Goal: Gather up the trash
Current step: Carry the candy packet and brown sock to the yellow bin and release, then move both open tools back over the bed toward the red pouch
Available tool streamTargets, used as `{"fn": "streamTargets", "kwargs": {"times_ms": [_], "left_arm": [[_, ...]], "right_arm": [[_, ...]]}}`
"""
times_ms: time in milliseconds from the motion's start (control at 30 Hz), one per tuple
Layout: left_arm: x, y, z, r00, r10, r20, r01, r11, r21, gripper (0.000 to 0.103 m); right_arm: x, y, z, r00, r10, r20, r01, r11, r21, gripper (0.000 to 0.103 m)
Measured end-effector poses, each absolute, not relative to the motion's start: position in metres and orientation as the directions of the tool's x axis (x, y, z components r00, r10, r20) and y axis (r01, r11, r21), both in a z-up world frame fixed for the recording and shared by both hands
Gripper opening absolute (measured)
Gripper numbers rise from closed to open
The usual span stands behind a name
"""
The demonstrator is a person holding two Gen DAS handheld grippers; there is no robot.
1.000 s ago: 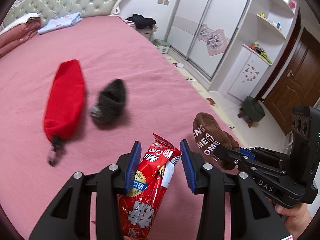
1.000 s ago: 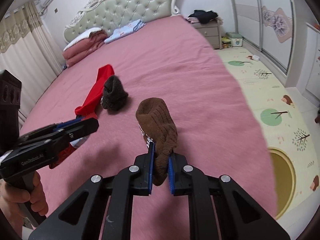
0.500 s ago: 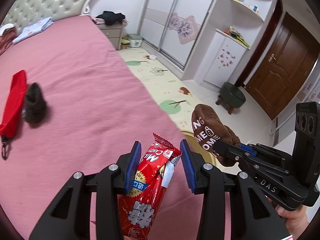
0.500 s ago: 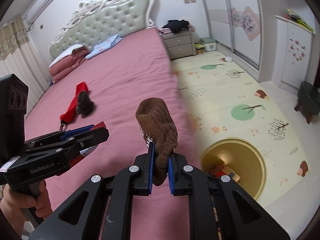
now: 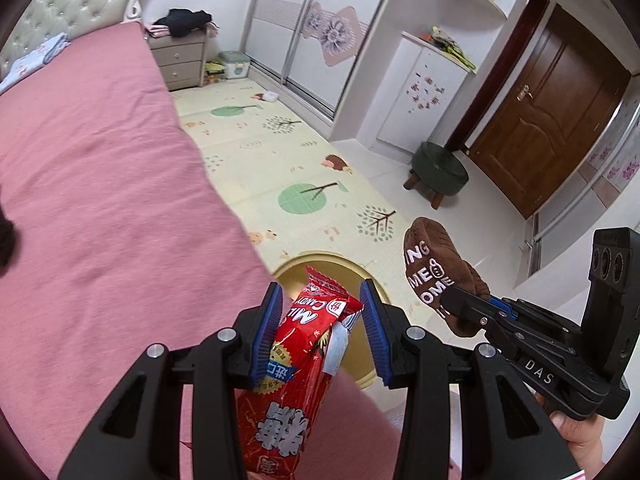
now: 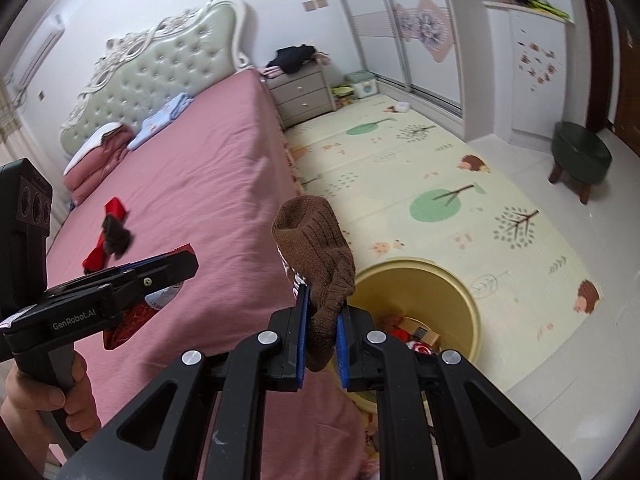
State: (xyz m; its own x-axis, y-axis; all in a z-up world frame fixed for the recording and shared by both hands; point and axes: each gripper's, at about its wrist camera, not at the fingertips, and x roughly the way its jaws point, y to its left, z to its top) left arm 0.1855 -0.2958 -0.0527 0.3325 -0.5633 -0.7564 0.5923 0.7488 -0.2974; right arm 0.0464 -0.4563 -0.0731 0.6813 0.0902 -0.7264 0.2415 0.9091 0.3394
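Observation:
My left gripper (image 5: 322, 308) is shut on a red candy wrapper (image 5: 304, 364) and holds it above the bed's edge, over the near rim of a yellow bin (image 5: 320, 262). My right gripper (image 6: 322, 312) is shut on a brown sock (image 6: 316, 240) with white lettering, also seen in the left wrist view (image 5: 436, 276). The yellow bin (image 6: 448, 284) stands on the floor mat beside the bed, just ahead of the right gripper, with some trash inside. The left gripper also shows in the right wrist view (image 6: 172, 268).
The pink bed (image 6: 208, 184) fills the left side, with a red pouch (image 6: 114, 208) and a dark sock (image 6: 116, 238) on it. A green stool (image 6: 580, 156), a nightstand (image 6: 304, 92), wardrobe doors and a brown door (image 5: 552, 120) surround the patterned floor mat (image 6: 440, 184).
Both grippers have swung right, away from the middle of the bed and toward the floor. The yellow bin now lies just ahead of them. Both still hold their items.

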Motion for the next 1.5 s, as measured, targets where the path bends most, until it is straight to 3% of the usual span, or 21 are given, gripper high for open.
{"fn": "streamTargets", "kwargs": {"times_ms": [400,500,533,567,600,633,1500], "left_arm": [[0.19,-0.36,-0.074,0.246,-0.585,-0.773,0.638,0.698,-0.325,0.041],[0.19,-0.371,-0.074,0.239,-0.596,-0.766,0.651,0.684,-0.329,0.043],[0.191,-0.375,-0.074,0.242,-0.599,-0.764,0.655,0.681,-0.327,0.048],[0.191,-0.379,-0.073,0.25,-0.596,-0.763,0.658,0.683,-0.318,0.055],[0.191,-0.381,-0.073,0.259,-0.59,-0.765,0.658,0.687,-0.308,0.076],[0.191,-0.382,-0.072,0.273,-0.586,-0.763,0.659,0.692,-0.295,0.086],[0.203,-0.329,-0.023,0.38,-0.62,-0.687,0.638,0.713,-0.291,0.086]], "right_arm": [[0.039,-0.5,-0.096,0.663,0.046,-0.747,0.344,0.868,0.359,0.012],[0.04,-0.508,-0.099,0.665,0.037,-0.746,0.36,0.86,0.363,0.017],[0.039,-0.511,-0.1,0.667,0.027,-0.744,0.366,0.858,0.36,0.024],[0.038,-0.513,-0.1,0.668,0.016,-0.744,0.375,0.856,0.355,0.038],[0.037,-0.515,-0.1,0.669,0.006,-0.743,0.383,0.854,0.351,0.044],[0.036,-0.517,-0.101,0.671,-0.001,-0.741,0.389,0.852,0.351,0.047],[0.06,-0.476,-0.064,0.712,-0.011,-0.702,0.342,0.878,0.334,0.047]]}}
